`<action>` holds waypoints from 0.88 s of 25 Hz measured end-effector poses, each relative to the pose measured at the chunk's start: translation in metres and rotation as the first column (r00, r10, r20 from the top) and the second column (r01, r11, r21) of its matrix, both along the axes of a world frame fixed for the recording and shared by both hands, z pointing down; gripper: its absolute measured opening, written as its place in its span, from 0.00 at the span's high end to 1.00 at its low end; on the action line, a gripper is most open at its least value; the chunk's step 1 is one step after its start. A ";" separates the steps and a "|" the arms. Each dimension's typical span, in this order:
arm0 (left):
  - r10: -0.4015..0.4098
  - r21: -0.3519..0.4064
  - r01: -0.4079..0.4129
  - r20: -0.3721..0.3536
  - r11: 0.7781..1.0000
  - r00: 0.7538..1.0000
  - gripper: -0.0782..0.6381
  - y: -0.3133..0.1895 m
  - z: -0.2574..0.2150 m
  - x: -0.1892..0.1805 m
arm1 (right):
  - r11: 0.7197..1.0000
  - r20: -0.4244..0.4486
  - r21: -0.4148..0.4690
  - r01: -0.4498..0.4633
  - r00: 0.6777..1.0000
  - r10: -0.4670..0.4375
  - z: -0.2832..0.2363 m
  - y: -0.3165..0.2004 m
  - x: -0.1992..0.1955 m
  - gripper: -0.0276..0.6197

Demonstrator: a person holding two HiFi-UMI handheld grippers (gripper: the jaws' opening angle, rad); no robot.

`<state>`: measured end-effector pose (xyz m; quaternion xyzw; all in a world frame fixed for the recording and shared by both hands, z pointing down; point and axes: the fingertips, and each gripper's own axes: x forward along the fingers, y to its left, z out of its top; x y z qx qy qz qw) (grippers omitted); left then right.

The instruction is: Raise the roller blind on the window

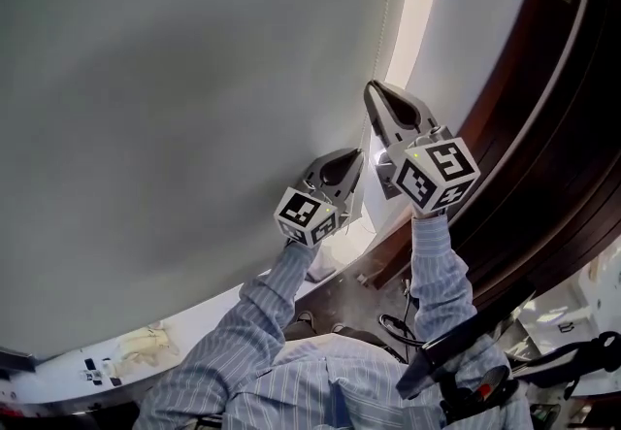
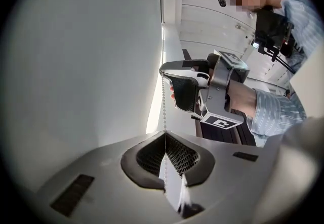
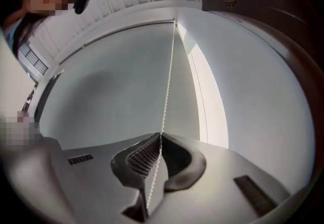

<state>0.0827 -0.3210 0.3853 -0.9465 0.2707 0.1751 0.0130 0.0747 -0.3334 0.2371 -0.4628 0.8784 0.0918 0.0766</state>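
Hand-held grippers (image 2: 165,136) (image 3: 160,136) tight on chain (image 3: 168,76)

The left arm (image 1: 260,310) and right arm (image 1: 439,268), in striped sleeves, are raised ahead of the person. The left gripper (image 2: 165,135) is tilted slightly upward, its jaws pressed together on a bead chain (image 2: 163,101). The right gripper (image 3: 160,136) is held just above and beside it, with its jaws likewise clamped on the chain.

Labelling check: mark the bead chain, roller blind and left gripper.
bead chain (image 2: 164,102), left gripper view, stretch above the jaws.
roller blind (image 1: 175,108), head view, bare fabric.
left gripper (image 2: 165,133), left gripper view, between closed fingertips.
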 end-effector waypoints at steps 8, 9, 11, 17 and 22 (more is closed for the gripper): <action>0.019 -0.133 -0.009 0.076 0.991 0.997 0.88 0.002 0.072 0.002 | 0.996 -0.058 -0.081 -0.049 0.997 0.044 0.071 -0.002 0.004 0.93; 0.022 -0.162 -0.007 0.094 0.987 0.995 0.88 0.001 0.087 0.003 | 0.993 -0.070 -0.102 -0.055 0.996 0.048 0.085 -0.003 0.006 0.93; 0.026 -0.227 0.005 0.130 0.974 0.991 0.88 0.003 0.120 0.002 | 0.987 -0.101 -0.148 -0.065 0.994 0.050 0.116 -0.003 0.003 0.93; 0.104 -0.481 0.057 0.302 0.875 0.948 0.88 0.024 0.244 -0.009 | 0.934 -0.230 -0.339 -0.113 0.973 0.034 0.234 0.010 -0.008 0.94; 0.177 -0.438 0.006 0.376 0.899 0.909 0.88 0.045 0.265 0.003 | 0.922 -0.279 -0.336 -0.193 0.955 0.098 0.267 0.007 0.003 0.95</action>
